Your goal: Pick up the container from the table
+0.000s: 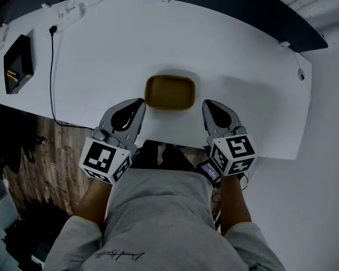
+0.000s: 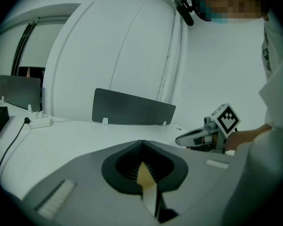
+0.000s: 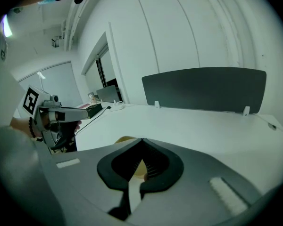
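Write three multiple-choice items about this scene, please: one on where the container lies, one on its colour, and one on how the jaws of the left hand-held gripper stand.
1. Where is the container?
A. At the far right corner of the table
B. On the table near its front edge, between the left hand-held gripper and the right hand-held gripper
C. Held up in the air

2. What colour is the container?
A. Blue
B. Yellow-brown
C. Red

3. How do the jaws of the left hand-held gripper stand?
A. Wide apart
B. Clamped on a cable
C. Tips together, clamping nothing

Answers:
1 B: the head view shows it on the white top between the two gripper tips.
2 B: its tan surface is plain in the head view.
3 C: the left gripper view shows the tips meeting, with only a narrow slit below them.
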Motion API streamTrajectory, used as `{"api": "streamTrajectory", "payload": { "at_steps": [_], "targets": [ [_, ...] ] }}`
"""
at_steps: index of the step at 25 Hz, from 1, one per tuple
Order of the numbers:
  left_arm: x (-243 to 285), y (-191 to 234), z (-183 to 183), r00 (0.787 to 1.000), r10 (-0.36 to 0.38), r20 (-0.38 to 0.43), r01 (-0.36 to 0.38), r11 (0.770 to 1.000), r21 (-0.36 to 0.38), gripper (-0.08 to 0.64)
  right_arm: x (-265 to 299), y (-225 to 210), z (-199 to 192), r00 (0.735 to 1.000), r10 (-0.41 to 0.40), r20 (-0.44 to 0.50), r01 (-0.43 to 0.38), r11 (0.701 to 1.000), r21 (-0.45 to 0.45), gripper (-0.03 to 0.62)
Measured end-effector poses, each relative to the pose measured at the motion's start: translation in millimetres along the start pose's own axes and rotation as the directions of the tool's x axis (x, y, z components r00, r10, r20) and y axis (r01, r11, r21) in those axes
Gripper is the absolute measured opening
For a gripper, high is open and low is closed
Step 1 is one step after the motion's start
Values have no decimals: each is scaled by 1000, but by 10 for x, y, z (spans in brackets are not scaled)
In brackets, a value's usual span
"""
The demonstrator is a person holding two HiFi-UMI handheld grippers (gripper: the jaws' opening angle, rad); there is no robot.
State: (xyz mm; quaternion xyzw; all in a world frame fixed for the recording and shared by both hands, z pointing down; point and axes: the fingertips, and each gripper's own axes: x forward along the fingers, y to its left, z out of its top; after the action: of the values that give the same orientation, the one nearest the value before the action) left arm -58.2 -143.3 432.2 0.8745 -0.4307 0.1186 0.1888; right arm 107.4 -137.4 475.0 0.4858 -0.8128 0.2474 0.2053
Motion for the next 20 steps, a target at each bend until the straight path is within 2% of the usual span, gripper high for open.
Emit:
{"api": "streamTrajectory", "payload": {
  "at_steps": [20],
  "targets": [
    [150, 171, -257, 998, -11, -54, 10, 1000, -25, 2, 497, -187, -435, 992, -69, -107, 70, 997, 12, 15]
  ]
}}
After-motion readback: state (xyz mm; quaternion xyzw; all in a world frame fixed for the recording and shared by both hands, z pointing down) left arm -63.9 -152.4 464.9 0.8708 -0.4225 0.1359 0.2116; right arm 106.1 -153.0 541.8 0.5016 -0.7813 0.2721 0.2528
